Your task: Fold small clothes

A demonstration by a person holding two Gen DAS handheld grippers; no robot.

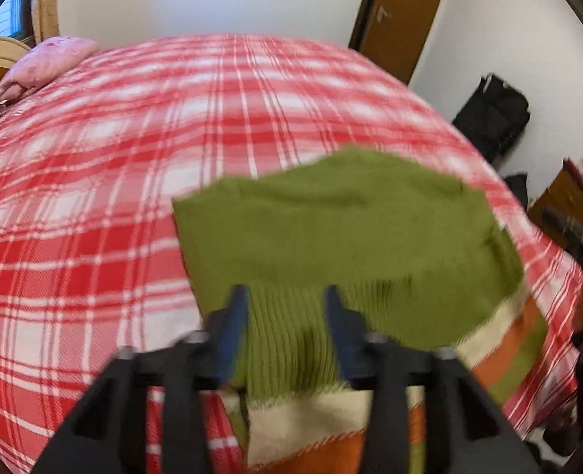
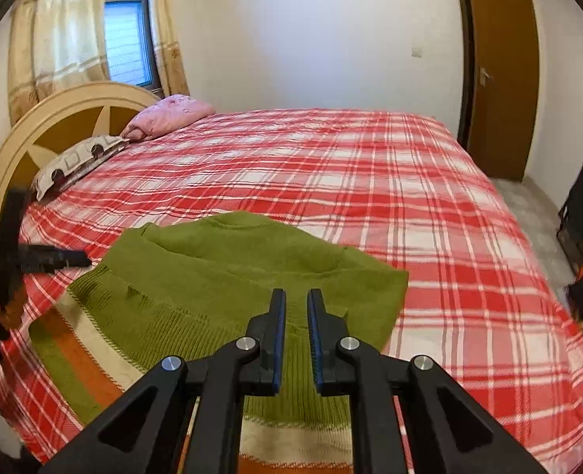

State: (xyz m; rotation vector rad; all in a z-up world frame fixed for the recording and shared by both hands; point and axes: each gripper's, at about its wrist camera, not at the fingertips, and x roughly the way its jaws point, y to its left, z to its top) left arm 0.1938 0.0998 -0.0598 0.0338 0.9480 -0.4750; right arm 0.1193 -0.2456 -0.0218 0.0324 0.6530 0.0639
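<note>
- A green knitted sweater with cream and orange stripes at its hem lies on the red plaid bedspread, near the bed's closest edge, already doubled over so the green part covers the striped part.
- The left gripper hangs just over the ribbed band with its jaws wide apart and nothing between them; that view is blurred, so I cannot tell whether the tips touch the knit.
- The right gripper sits above the sweater's right half, jaws narrow with a clear gap, holding nothing.
- As I see it, the fold is partway done and a fresh grasp comes next.
- Risk: the knit is soft and stacked, so a shallow pinch may lift only the top layer and pull the fold open.
- Risk: a deep bite could catch the bedspread too and drag it along.
- Risk: the garment lies close to the edge, so a pull toward the person could slide it off.
</note>
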